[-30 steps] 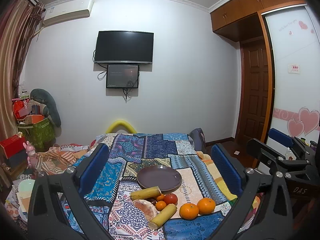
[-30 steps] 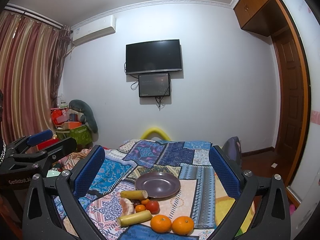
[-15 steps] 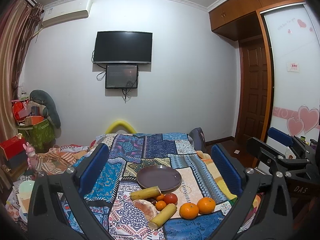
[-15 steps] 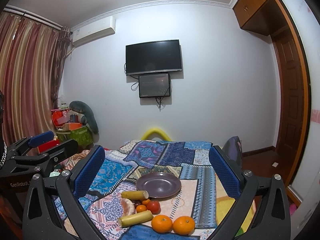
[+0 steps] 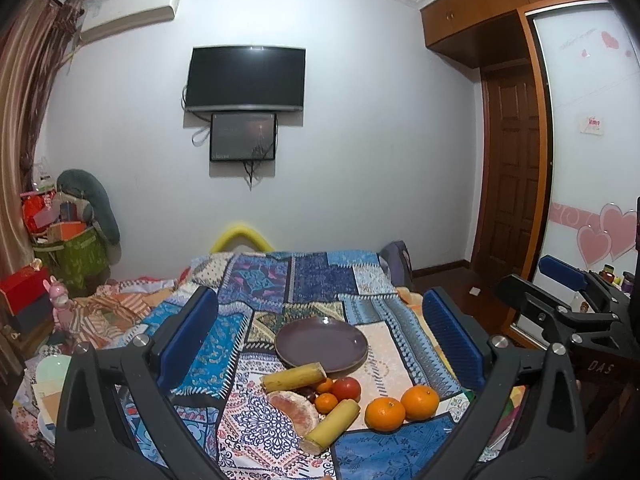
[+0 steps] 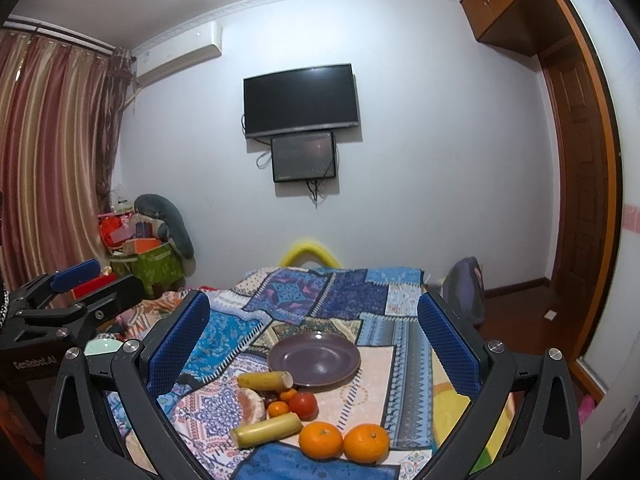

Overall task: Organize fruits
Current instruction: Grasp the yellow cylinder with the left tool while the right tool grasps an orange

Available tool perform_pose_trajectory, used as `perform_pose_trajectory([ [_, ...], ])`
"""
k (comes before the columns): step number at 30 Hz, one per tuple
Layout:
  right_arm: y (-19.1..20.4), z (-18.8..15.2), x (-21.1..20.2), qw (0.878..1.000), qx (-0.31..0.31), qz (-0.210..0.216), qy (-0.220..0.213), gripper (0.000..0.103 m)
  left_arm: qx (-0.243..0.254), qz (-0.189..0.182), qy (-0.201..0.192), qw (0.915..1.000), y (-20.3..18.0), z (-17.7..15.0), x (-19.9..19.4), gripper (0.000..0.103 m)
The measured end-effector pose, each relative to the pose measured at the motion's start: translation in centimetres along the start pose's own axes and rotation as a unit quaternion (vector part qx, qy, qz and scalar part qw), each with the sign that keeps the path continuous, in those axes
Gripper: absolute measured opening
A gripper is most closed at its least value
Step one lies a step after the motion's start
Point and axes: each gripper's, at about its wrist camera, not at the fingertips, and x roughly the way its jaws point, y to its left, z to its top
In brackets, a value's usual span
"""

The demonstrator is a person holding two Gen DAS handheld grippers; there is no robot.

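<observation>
Both grippers, left gripper (image 5: 320, 340) and right gripper (image 6: 316, 344), hang released and unmoved; fruit remains beside the empty plate (image 5: 321, 345), lower centre.

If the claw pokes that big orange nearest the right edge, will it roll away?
Probably a little. The big orange looks round, so it may roll, though the soft patterned blanket would likely slow it. It touches its twin orange, which could get nudged.
</observation>
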Motion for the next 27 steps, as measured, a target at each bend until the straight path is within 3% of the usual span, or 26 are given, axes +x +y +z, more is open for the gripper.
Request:
perform_pose_trajectory([
  [2, -0.3, -0.4, 0.5, 1.0, -0.005, -0.007, 0.009, 0.103, -0.003, 0.001, 0.013, 0.9999, 0.4, -0.2, 1.0, 0.102],
  [6, -1.5, -1.4, 1.9, 0.999, -0.006, -0.022, 0.035, 0.103, 0.0, 0.003, 0.048, 0.9989, 1.4, -0.7, 3.4, 0.089],
  [15, -3.9, -4.1, 5.6, 0.992, -0.016, -0.025, 0.122, 0.101, 0.03, 0.005, 0.141, 0.9895, 2.9, -3.4, 9.8, 0.078],
  [20, -4.9, -5.7, 7.6, 0.985, -0.017, -0.016, 0.172, 0.085, 0.036, -0.012, 0.19, 0.981, 3.2, -5.4, 12.8, 0.074],
  [24, -6.1, -7.4, 9.0, 0.976, -0.009, 0.001, 0.216, 0.08, 0.042, -0.034, 0.233, 0.971, 2.8, -7.5, 15.0, 0.073],
  [27, -6.7, -8.7, 9.6, 0.971, -0.012, 0.0, 0.24, 0.079, 0.046, -0.047, 0.264, 0.9623, 2.3, -8.9, 16.8, 0.065],
])
